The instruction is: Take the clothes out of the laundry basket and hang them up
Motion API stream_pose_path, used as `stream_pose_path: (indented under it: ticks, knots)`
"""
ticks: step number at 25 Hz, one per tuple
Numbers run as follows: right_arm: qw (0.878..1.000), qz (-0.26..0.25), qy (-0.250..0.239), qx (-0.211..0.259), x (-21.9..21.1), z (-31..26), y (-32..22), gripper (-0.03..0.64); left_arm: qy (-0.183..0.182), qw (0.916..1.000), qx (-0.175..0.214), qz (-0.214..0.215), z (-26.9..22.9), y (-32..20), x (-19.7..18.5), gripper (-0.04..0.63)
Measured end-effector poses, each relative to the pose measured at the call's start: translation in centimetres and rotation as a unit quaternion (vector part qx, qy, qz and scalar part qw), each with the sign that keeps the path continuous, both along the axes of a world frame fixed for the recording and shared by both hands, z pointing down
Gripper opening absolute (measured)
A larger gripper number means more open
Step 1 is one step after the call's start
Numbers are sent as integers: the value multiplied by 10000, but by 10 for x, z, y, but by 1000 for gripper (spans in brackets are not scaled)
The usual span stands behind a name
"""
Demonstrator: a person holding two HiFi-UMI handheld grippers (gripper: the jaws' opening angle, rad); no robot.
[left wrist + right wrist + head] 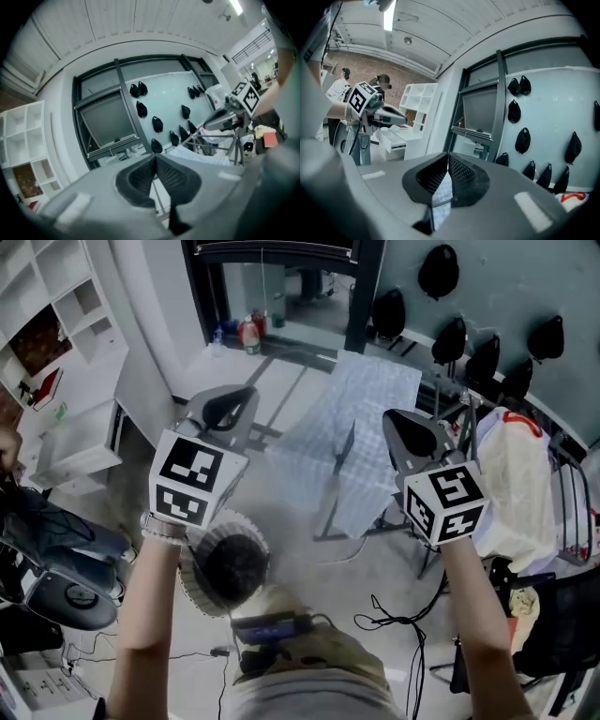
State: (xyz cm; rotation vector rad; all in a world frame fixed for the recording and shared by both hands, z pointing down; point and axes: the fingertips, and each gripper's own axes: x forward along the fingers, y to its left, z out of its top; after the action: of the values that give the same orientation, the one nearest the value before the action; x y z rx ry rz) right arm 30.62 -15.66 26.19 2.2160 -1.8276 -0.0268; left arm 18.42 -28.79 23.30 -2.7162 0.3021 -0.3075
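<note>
The pale checked cloth (361, 427) is spread over the folding drying rack (330, 512), ahead of and between the fingertips, seemingly opened flat to dry. The left gripper (234, 401) and right gripper (403, 427) are both clenched on nothing. The round white ribbed laundry basket (194, 589) is set below the left fingers.

The left forearm (150, 615) and right forearm (480, 615) stretch forward side by side, bare, wrists straight. The left gripper (154, 156) and right gripper (448, 156) point ahead, roughly level and well apart, each with its jaws closed tip to tip.
</note>
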Motion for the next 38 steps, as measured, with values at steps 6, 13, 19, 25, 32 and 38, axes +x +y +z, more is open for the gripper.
stream_pose_path:
  ticks: [6, 13, 19, 25, 32, 38]
  knots:
    - [9986, -483, 213, 73, -64, -7, -8, 9, 73, 9994, 134, -317, -12, 0, -62, -6]
    - [9955, -919, 162, 132, -132, -7, -26, 9, -11, 9979, 130, -639, 1, 5, -132, -6]
    - [9912, -1313, -93, 136, -187, 0, -44, 9, -84, 9952, -101, -972, 18, 8, -187, -6]
    - [9891, -1414, -406, 47, -220, 17, -56, 6, -114, 9921, -510, -1140, 38, 6, -228, -6]
    - [9858, -1645, -279, -166, -253, 38, -62, 6, -205, 9876, -850, -1302, 64, 4, -259, -6]
    - [9819, -1851, -294, -276, -269, 46, -66, 6, -270, 9855, -966, -1370, 80, 5, -271, -6]
